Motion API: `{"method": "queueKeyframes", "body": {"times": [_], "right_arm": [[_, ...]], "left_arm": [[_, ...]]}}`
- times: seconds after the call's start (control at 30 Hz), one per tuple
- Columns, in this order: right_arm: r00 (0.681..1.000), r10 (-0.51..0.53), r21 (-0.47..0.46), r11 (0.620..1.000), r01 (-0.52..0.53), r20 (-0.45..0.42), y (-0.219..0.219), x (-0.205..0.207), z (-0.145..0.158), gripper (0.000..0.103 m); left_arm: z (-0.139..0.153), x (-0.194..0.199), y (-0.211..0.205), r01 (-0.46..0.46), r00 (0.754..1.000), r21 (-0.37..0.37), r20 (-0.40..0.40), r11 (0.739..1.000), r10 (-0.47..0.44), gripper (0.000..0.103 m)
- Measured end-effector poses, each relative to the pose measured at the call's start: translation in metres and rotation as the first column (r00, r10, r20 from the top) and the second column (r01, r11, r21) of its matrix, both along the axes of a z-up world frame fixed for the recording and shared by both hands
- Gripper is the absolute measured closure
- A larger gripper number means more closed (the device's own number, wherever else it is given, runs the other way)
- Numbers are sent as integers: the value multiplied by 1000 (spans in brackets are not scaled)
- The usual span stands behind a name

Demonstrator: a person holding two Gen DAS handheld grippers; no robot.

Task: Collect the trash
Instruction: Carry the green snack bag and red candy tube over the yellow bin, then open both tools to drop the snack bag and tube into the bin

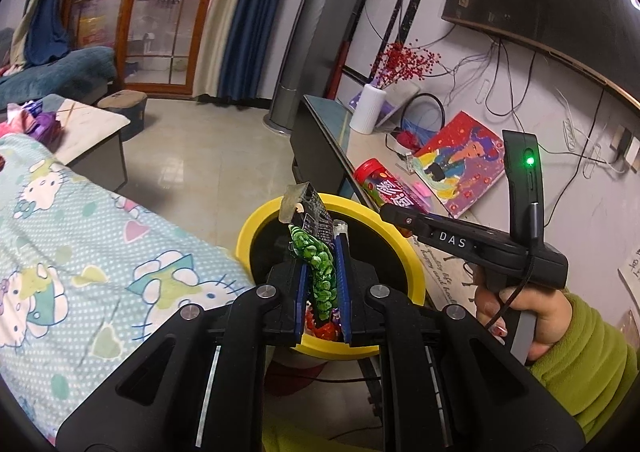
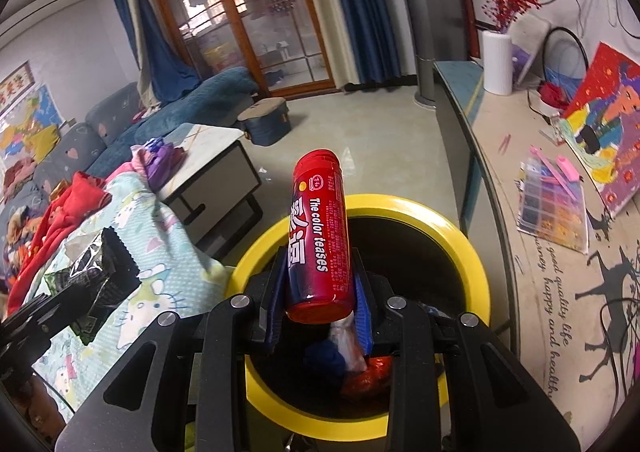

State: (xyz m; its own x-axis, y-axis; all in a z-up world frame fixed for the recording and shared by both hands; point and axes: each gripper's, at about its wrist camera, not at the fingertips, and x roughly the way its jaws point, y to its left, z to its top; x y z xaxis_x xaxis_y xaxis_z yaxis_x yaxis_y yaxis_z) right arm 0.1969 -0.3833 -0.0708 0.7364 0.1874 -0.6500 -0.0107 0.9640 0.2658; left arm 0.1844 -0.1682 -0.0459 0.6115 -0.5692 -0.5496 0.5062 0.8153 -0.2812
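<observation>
My left gripper [image 1: 322, 252] is shut on a green and black snack wrapper [image 1: 316, 252] and holds it over the yellow-rimmed black bin [image 1: 412, 252]. My right gripper [image 2: 320, 272] is shut on a red candy tube [image 2: 320, 228] and holds it above the same bin [image 2: 476, 252]. Red and blue wrappers [image 2: 360, 368] lie at the bottom of the bin. The right gripper with the tube [image 1: 380, 183] shows at the right of the left wrist view. The left gripper with the wrapper [image 2: 100, 276] shows at the left of the right wrist view.
A Hello Kitty blanket [image 1: 80, 236] lies left of the bin. A TV cabinet [image 2: 532, 171] on the right holds a white vase [image 2: 496, 63], a painting [image 2: 600, 123] and a bead box [image 2: 552, 211]. A coffee table [image 2: 208, 155] and sofa [image 2: 120, 119] stand behind.
</observation>
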Motion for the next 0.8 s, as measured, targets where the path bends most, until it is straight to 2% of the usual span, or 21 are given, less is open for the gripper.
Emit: {"method": "queueKeyframes", "body": {"times": [0.8], "right_arm": [[992,-55,40,997,60,-118,-29,1,-33,73]], "left_arm": [[-23,23,-50,66,998,94,-29,993,-63,93]]}}
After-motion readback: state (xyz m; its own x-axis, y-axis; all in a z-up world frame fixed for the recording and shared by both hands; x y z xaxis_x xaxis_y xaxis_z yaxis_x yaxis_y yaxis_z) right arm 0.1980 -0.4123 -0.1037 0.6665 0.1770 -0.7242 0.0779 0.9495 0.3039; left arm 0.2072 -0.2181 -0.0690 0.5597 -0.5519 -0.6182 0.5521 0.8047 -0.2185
